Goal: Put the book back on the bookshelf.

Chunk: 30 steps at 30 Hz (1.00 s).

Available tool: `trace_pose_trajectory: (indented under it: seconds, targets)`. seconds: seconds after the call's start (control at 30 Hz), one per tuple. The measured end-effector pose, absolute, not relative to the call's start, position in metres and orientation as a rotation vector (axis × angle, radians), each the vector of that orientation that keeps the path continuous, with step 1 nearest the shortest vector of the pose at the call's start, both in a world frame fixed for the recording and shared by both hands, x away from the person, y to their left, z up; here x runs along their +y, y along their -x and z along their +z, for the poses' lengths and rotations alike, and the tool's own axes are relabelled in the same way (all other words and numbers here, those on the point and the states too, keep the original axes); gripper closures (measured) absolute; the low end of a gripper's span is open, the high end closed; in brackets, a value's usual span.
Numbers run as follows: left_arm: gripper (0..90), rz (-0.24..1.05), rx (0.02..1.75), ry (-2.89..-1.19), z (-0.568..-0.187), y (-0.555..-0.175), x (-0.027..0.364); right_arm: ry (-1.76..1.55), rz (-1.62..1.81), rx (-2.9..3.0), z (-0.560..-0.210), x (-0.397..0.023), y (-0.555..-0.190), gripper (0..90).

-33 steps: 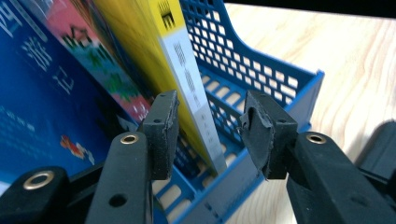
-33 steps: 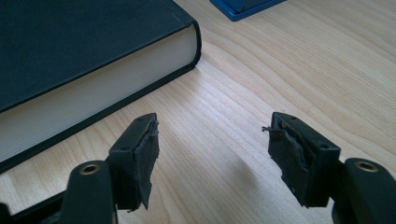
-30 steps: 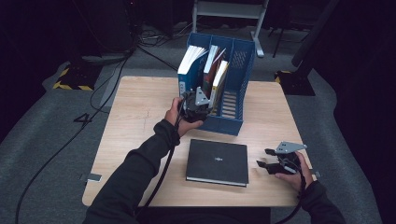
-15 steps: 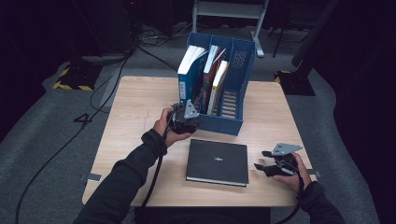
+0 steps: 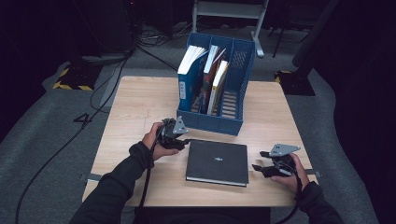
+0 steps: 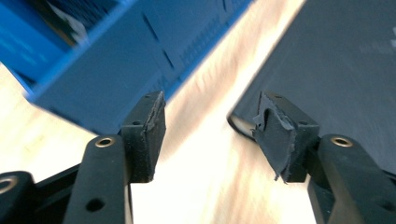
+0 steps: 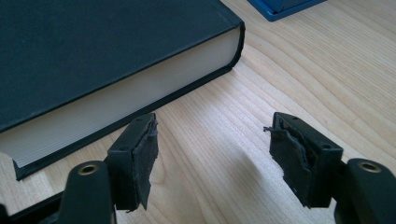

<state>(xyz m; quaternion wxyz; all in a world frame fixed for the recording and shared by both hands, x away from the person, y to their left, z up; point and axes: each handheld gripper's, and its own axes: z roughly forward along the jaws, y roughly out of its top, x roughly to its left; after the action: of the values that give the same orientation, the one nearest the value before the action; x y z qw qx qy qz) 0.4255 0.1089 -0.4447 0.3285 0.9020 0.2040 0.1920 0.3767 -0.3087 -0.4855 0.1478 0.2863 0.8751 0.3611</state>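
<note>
- narrow bare strip of surface (image 5: pixel 140 112) between blue file rack (image 5: pixel 233 122) and black book (image 5: pixel 217 162)
- wide free surface left of rack
- rack blocks far side

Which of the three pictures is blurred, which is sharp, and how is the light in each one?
Left gripper view: motion blur smears the blue file rack and the black book; the wooden table is overexposed. Right gripper view: sharp, with the book's page edges and the wood grain clear, and soft shadows under the jaws. High view: the table is evenly lit, while the room around it is very dark.
</note>
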Motion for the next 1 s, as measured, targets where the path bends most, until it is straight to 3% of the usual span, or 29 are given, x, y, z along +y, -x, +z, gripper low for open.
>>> trace_pose_trajectory:
  seconds: [0.3,0.73,1.0]
  targets:
    - [37.9,0.362,0.522,-2.366,-0.469,-0.407,0.128,-0.820,1.020,2.523,-0.487,-0.302,-0.379,32.8]
    - [24.4,0.244,0.459,-2.404,-0.492,-0.397,0.128,-0.870,1.020,2.478,-0.491,-0.295,-0.394,32.9]
    - [23.7,0.212,0.439,-2.414,-0.495,-0.386,0.127,-0.847,1.036,2.506,-0.489,-0.295,-0.390,33.4]
